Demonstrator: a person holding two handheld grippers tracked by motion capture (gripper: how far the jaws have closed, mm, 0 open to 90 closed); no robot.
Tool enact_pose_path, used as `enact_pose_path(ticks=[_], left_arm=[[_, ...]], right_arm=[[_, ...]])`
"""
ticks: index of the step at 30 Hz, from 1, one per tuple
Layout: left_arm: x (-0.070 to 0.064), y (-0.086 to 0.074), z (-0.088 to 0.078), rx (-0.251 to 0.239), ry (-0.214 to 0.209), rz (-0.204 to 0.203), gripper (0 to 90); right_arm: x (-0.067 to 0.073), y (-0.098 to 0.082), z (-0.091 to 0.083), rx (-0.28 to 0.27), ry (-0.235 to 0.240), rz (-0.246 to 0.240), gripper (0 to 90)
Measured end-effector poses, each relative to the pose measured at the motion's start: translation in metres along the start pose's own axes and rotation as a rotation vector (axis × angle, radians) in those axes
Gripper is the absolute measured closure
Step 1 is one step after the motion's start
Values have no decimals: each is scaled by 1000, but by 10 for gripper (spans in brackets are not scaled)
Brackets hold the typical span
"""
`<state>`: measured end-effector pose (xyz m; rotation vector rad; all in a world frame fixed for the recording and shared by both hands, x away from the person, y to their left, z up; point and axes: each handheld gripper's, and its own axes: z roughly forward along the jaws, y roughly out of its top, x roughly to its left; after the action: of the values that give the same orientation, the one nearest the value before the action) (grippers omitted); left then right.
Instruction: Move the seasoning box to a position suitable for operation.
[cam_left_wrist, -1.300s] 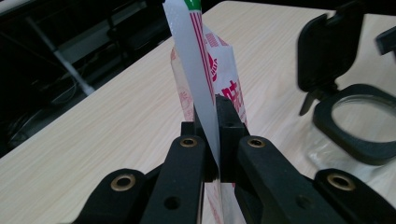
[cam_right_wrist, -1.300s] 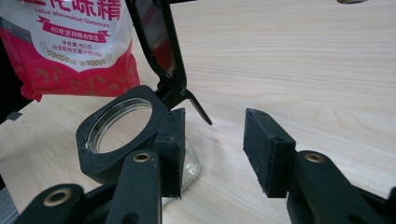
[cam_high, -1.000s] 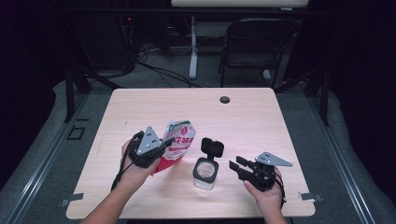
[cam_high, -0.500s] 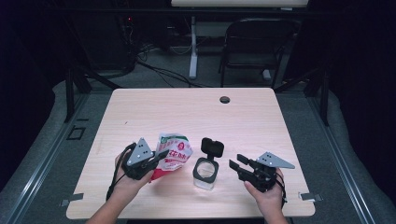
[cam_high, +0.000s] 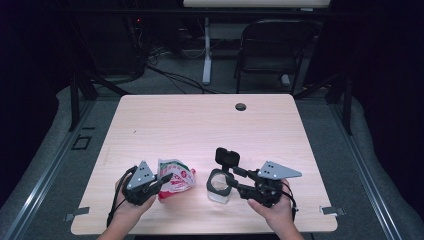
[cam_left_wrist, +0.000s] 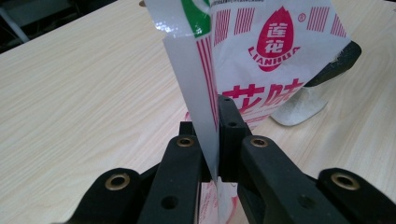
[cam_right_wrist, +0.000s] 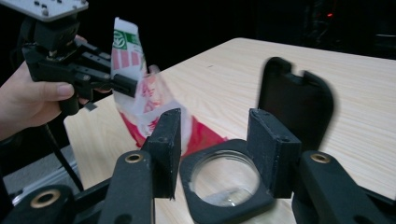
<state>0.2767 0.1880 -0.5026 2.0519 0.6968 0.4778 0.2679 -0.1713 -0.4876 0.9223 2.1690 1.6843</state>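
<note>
1. Left tool (cam_high: 159, 179): matte black body carrying a grey three-cornered plate; a black cable loops from it.
2. Right tool (cam_high: 231, 178): the same black build, with a grey three-cornered plate on top.
3. Jaw links, gripper views: black bars with brass-ringed pivot holes and small round screw holes.
4. Forearms and hands (cam_high: 274, 212): bare, no sleeves.

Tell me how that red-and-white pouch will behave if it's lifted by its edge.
The pouch is thin film, creased where the left gripper pinches it, so it will likely flop and sag. It looks partly emptied and probably light. Its glossy surface may slip between the fingers.
</note>
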Motion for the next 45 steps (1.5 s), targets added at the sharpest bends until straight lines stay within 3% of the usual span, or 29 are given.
enact_pose_path(ticks=[6,17,23,30,45], left_arm=[[-7,-8,-2,9,-21,-9,866],[-25,-9,4,40,-43,46,900],[-24,-9,4,37,-54,42,900],[-23,-9,4,36,-64,37,900],[-19,-9,5,24,-89,15,900]], right_arm=[[6,6,18,29,59,-13,538],[19,8,40,68,156,-36,515],[26,7,52,98,190,-39,513],[33,11,58,80,230,-30,512],[41,5,87,179,223,-71,646]])
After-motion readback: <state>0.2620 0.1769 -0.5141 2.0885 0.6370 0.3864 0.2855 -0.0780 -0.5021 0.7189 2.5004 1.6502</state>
